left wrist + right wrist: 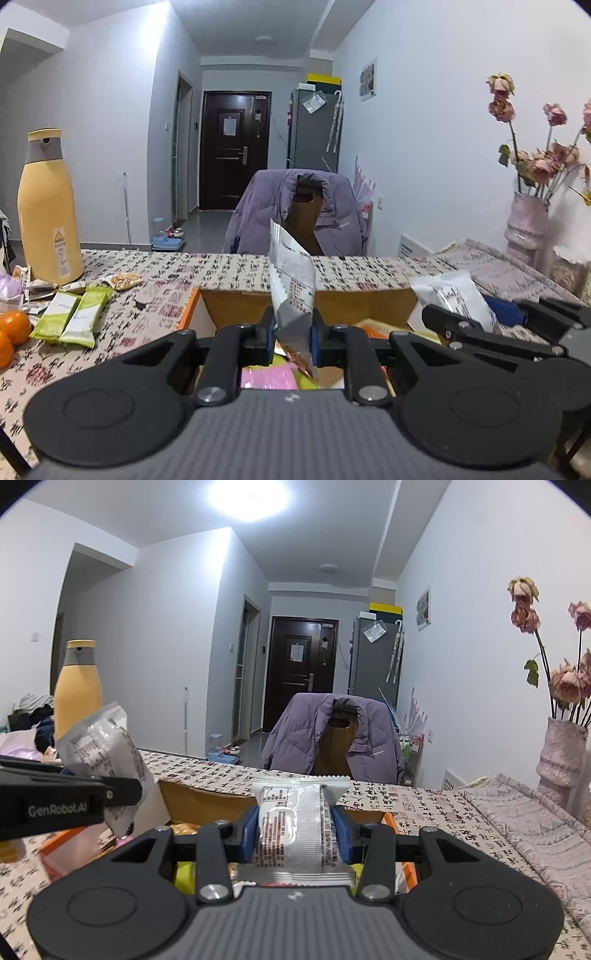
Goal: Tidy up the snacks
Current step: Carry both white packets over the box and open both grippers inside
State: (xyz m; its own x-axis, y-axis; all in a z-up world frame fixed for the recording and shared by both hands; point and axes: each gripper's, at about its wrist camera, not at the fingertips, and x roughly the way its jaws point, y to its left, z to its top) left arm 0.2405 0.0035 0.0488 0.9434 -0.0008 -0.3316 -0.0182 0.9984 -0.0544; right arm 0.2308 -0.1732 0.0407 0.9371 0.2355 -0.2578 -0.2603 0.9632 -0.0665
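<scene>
My left gripper [293, 332] is shut on a silver-and-white snack packet [291, 280] that stands upright above the open cardboard box [306, 299]. My right gripper [297, 830] is shut on a white snack packet [297, 827], held flat over the same box [192, 801]. Inside the box lie pink [267, 376], yellow and orange packets. The right gripper with its packet [454, 299] shows at the right of the left wrist view; the left gripper's packet [107, 757] shows at the left of the right wrist view. Two green snack bars [74, 314] lie on the table left of the box.
A yellow bottle [46, 206] stands at the table's far left, with small snack packets [123, 281] and oranges [13, 325] near it. A vase of dried roses [528, 221] stands at the right. A chair with a purple jacket [295, 214] is behind the patterned tablecloth [155, 306].
</scene>
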